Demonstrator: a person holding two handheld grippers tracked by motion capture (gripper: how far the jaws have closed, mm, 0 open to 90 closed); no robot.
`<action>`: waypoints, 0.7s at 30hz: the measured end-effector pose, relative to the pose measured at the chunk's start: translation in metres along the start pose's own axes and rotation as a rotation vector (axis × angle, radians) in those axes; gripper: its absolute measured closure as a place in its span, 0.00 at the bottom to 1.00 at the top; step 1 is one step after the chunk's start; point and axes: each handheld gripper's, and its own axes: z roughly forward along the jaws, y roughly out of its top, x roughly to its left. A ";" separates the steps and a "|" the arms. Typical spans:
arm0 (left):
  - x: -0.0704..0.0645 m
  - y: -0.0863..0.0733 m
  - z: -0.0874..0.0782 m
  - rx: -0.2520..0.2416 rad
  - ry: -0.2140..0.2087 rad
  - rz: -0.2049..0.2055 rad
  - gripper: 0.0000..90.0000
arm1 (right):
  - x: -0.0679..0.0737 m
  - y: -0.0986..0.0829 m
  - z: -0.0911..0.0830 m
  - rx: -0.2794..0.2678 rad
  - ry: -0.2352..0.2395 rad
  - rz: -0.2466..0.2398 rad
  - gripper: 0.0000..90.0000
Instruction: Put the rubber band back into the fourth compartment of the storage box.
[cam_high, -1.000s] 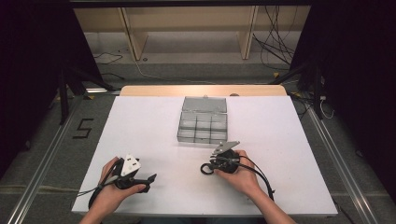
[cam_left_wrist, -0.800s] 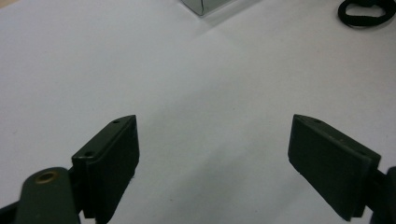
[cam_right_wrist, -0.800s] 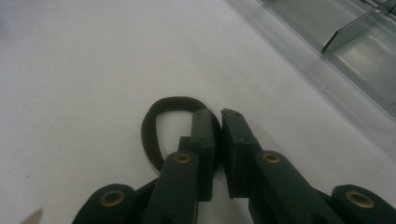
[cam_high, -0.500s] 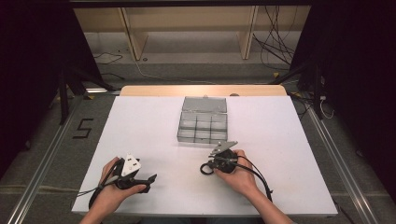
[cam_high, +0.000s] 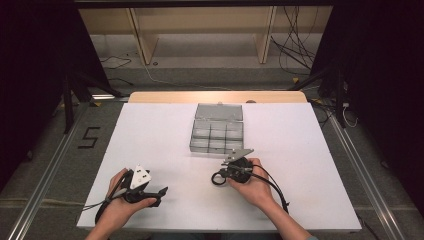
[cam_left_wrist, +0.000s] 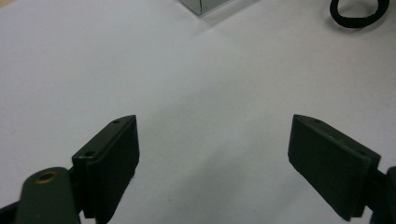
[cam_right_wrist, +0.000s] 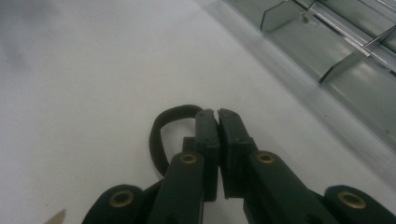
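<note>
While my right gripper (cam_right_wrist: 217, 114) pinches a black band (cam_right_wrist: 161, 135) near the middle of the white counter (cam_high: 150, 130), jaws closed on it, my left gripper (cam_left_wrist: 212, 149) waits wide open and empty, near left. Clear box (cam_high: 217, 132) just beyond. Likely next: lift the band into a compartment.

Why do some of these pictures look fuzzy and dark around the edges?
High view: table brightly lit, surroundings black. Left gripper view: hair tie soft, far off. Right gripper view: right hand-held gripper blurry up close, the clear box shiny and hazy.
</note>
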 end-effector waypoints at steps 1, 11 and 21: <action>0.000 0.000 0.000 0.000 0.000 0.000 0.18 | 0.000 0.001 0.000 -0.001 0.000 0.002 0.98; 0.000 0.000 0.000 0.002 -0.001 0.003 0.18 | -0.002 0.007 -0.002 -0.019 0.000 0.010 0.98; 0.000 0.000 0.000 0.002 -0.001 0.003 0.18 | -0.003 0.014 -0.002 -0.031 -0.004 0.012 0.98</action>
